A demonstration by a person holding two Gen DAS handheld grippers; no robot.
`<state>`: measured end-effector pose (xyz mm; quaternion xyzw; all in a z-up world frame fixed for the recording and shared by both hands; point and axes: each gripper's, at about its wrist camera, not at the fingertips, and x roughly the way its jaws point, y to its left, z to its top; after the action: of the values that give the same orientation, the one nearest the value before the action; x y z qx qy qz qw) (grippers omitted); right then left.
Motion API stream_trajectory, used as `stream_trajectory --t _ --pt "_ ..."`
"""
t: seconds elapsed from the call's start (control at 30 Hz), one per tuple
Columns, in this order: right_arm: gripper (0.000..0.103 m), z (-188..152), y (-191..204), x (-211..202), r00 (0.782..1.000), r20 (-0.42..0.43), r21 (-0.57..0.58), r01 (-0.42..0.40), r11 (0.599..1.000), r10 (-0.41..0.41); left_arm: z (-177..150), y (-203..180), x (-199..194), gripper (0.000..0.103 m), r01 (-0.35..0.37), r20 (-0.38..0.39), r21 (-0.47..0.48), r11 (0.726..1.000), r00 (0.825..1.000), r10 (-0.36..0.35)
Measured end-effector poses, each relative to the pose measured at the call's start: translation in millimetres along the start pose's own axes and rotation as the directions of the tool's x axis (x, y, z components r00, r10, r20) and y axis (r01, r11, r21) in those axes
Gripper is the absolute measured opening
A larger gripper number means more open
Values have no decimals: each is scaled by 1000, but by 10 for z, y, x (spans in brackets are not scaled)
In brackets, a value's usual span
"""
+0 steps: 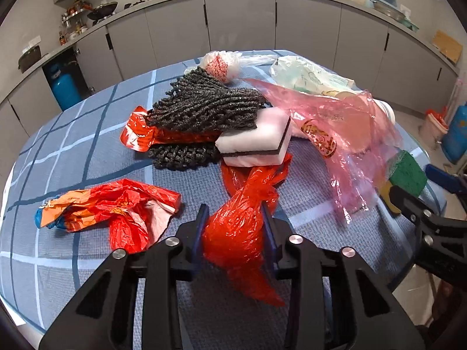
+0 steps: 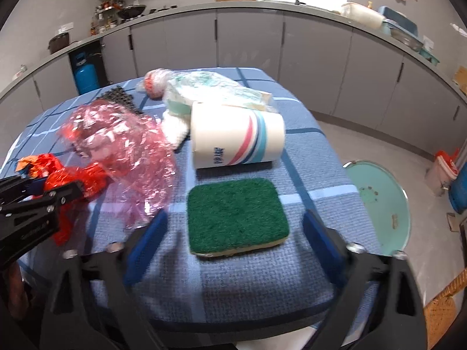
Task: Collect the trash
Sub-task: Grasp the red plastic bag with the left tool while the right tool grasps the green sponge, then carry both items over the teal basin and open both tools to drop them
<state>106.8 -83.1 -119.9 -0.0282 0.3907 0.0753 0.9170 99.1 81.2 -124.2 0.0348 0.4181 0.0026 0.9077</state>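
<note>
Thin glossy crinkled plastic: red bag (image 1: 242, 227), pink bag (image 1: 344, 125). Rough matt green fibre on scouring sponge (image 2: 236, 213). Smooth printed paper cup (image 2: 236, 140). Woven matt cloth with waffle texture over table (image 2: 233, 288). Matt black plastic with shiny metal rivets on left gripper (image 1: 236, 224).

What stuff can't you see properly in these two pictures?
- Left wrist view: the lower dark woolly cloth is partly hidden under the white sponge and a red wrapper.
- Left wrist view: the green sponge is partly hidden by the right gripper.
- Right wrist view: the pink plastic bag is blurred, and what lies under it is unclear.
- Right wrist view: the paper cup has print too small to read.
</note>
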Motion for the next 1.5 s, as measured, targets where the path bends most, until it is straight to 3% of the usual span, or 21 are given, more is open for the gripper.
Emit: stream_trajectory --t 0.07,0.3,0.53,0.87,1.17,1.5 --pt "68 -7 -5 -8 1000 0 -3 6 1000 -6 -3 1 -43 30 9 11 3 1000 1000 -9" --pt "68 12 -54 -219 998 55 8 -8 1000 8 38 97 -355 29 -16 84 1 1000 996 16" --pt "68 74 -146 -374 995 102 32 3 999 -7 178 246 -749 28 -74 171 -27 997 982 77" --pt "68 139 -389 -421 990 133 82 25 996 -36 403 234 -1071 28 -68 256 -30 997 964 73" --pt "68 176 -883 -423 980 147 145 111 983 -133 781 -232 -1019 28 -22 314 60 998 950 2" --pt "68 79 -1561 -283 970 100 233 192 953 -220 1023 -1154 -682 28 105 272 197 975 949 -157"
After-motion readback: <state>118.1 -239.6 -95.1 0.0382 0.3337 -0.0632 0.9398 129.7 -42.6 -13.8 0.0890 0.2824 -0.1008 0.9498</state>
